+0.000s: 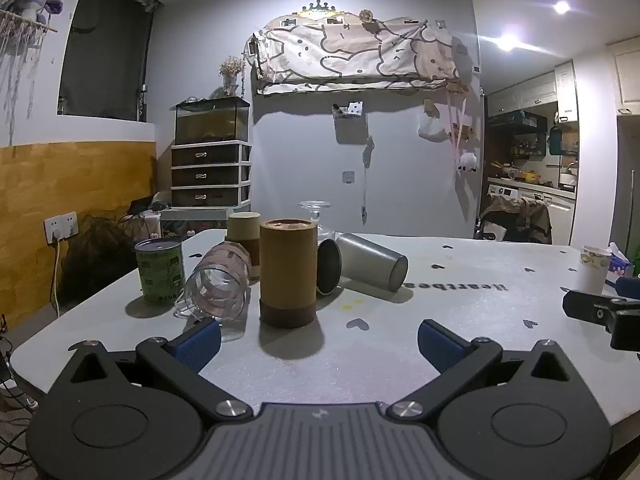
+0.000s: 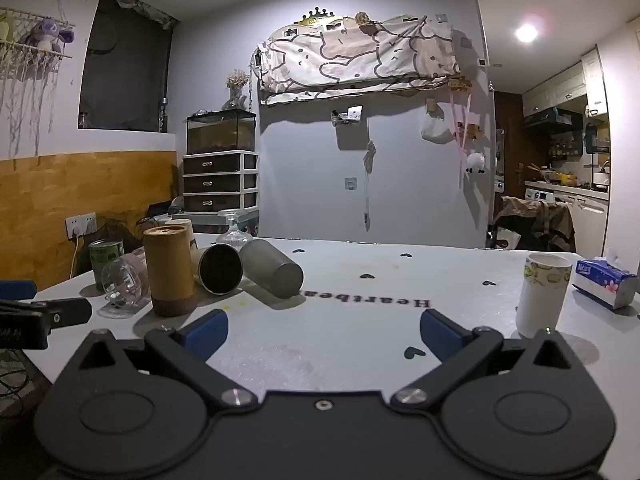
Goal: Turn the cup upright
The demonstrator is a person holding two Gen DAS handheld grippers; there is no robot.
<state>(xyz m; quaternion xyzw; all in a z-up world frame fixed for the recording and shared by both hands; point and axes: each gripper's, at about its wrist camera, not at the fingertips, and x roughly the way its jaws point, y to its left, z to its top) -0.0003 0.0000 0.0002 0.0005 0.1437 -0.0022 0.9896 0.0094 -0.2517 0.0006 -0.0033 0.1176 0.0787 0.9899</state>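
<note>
Ahead of my left gripper (image 1: 319,343) a clear glass mug (image 1: 216,286) lies on its side, its empty mouth toward me, beside an upright tan canister (image 1: 287,272) and a green tin (image 1: 159,270); a frosted grey cup (image 1: 372,261) and a dark-lined tumbler (image 1: 329,266) lie tipped too (both look empty). A paper cup (image 2: 542,294) stands upright near my right gripper (image 2: 323,334). Both sets of fingers gape wide, holding nothing

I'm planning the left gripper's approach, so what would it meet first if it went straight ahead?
Probably the upright brown canister: it stands just left of centre between the open left gripper fingers, nearest on that line. The tipped glass mug lies left of it, though depth is unclear.
</note>
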